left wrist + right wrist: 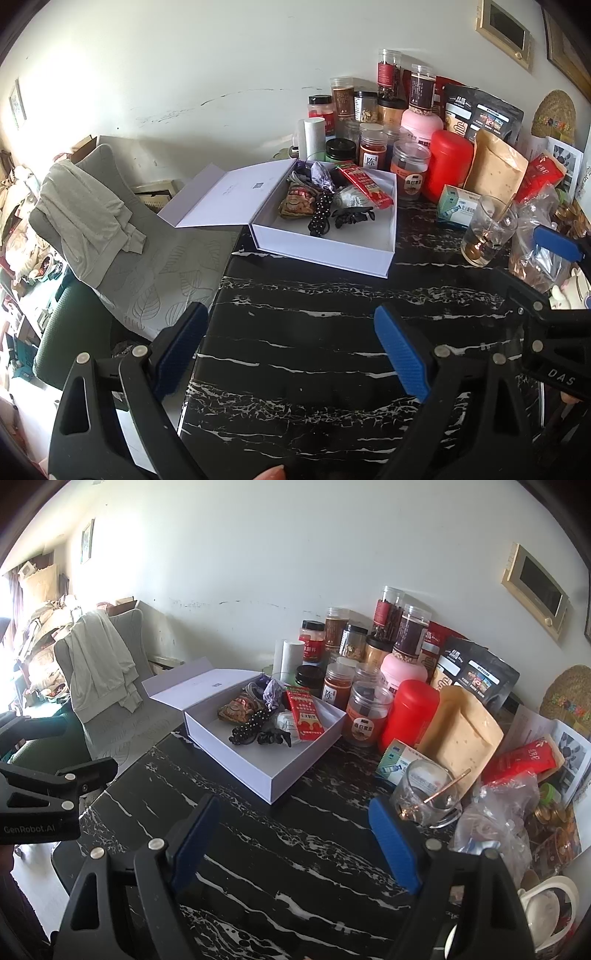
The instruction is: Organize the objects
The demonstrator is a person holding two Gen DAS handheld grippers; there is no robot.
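Note:
An open white box (pixel 325 243) (pixel 236 755) sits on the black marble table (pixel 332 332) (pixel 295 849). It holds a red packet (pixel 365 184) (pixel 303 714), a black hair claw (pixel 352 216) (pixel 275 736), a dotted black hair tie (pixel 319 214) (pixel 247 725), a purple cloth (pixel 321 173) (pixel 273 692) and a brown snack pack (pixel 295 203) (pixel 234 710). My left gripper (pixel 291 347) is open and empty, in front of the box. My right gripper (pixel 295 842) is open and empty, also short of the box.
Many jars, a red canister (pixel 447 166) (pixel 410 716), pouches and a pink tub stand behind the box. A glass with a spoon (pixel 487 229) (pixel 428 790), a small medicine box (pixel 456 203) and plastic bags lie at right. A chair with grey cloth (pixel 85 218) (pixel 103 664) stands left.

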